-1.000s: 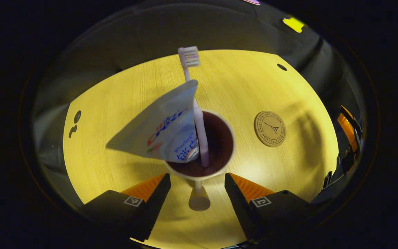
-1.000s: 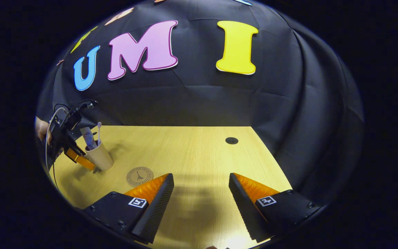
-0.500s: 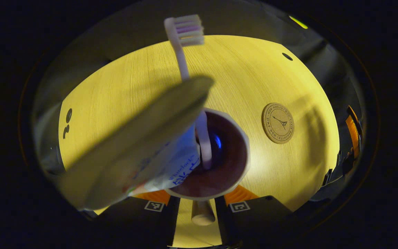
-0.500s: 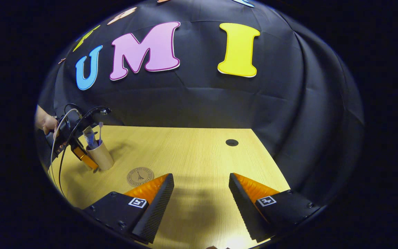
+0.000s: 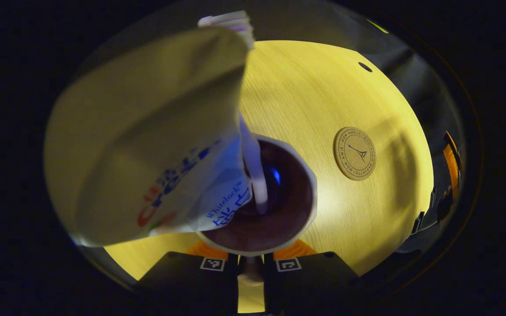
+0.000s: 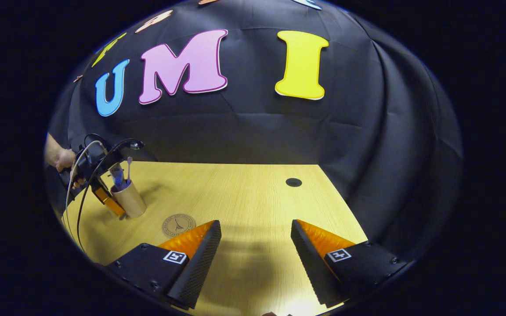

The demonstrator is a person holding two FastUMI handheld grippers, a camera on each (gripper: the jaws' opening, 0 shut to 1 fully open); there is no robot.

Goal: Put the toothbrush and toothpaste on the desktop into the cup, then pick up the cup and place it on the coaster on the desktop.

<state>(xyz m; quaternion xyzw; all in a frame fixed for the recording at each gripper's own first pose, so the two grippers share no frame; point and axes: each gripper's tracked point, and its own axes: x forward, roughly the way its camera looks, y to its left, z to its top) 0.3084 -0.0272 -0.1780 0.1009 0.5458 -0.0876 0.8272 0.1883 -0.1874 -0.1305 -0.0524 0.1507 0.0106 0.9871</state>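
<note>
Most of the toothbrush (image 5: 253, 175) hides behind the toothpaste (image 5: 156, 145).

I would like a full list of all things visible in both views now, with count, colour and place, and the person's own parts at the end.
cup: one, beige, on the desktop, between the left tool's fingers
toothpaste: one, white tube, standing in the cup
toothbrush: one, pale pink, standing in the cup
coaster: one, tan, flat on the desktop, apart from the cup
desktop: one, light wood
left tool: one, closed on the cup
right tool: one, open, above the desktop
hand: one, holding the left tool
</note>
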